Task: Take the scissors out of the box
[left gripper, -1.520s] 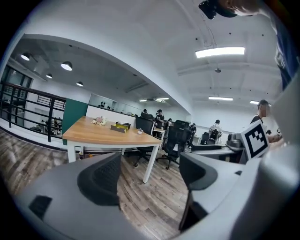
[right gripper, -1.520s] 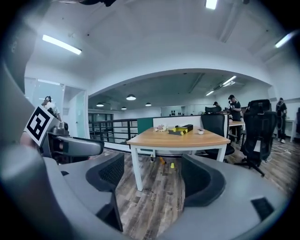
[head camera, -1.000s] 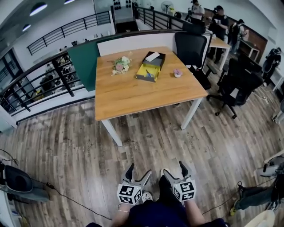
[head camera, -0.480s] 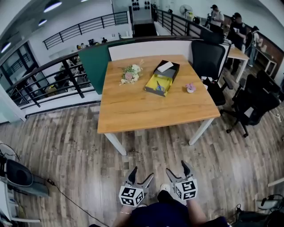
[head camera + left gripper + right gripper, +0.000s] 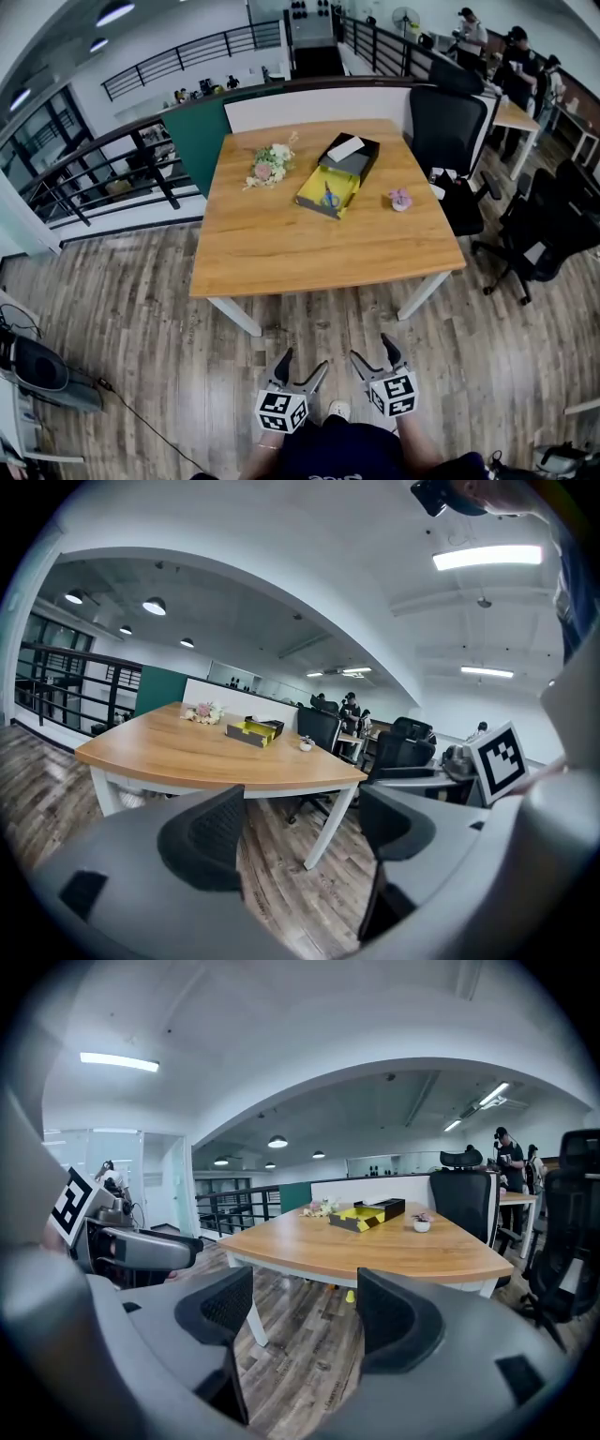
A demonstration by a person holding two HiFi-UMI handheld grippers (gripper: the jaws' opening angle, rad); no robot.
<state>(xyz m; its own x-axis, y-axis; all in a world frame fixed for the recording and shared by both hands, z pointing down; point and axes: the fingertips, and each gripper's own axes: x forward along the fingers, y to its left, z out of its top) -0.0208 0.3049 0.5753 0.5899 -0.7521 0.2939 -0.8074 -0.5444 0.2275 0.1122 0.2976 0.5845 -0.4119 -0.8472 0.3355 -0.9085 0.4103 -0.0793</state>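
Scissors [image 5: 330,198] sit in the yellow box [image 5: 312,190], upper ctr of the head view, on the far half of the wooden table [image 5: 319,267], and we're nowhere near them yet. Step in hand, as we read it: the approach, pre-reach. Both tools hang at the bottom of the frame over floorboards, well apart from the table's near edge.

Left gripper [image 5: 302,364]: jaws spread, nothing btw them but floor in its own view. Right gripper [image 5: 373,351]: released too, jaws wide w/ nothing between, tho they've just been closing a touch. Neither is grasping anything.

Nxt move, we reckon: close the gap to the table, then take one tool over the near edge & across the bare top to the box. The box lies at a slant, w/ its black lid [image 5: 363,165] toward upper right and the yellow tray toward lower left, so the reach prob wants to drop into the tray from above. Flowers [image 5: 270,166] lie left of the box and a small pink pot [image 5: 400,199] right of it, both apart from it.

Scissors themselves: small, bluish handles, lying flat on the yellow lining approx mid-tray. Which way the blades point, or whether they're open, is too small to tell. Thin & flat, so we'd guess a careful pinch at the handles, maybe w/ the other tool steadying the box.
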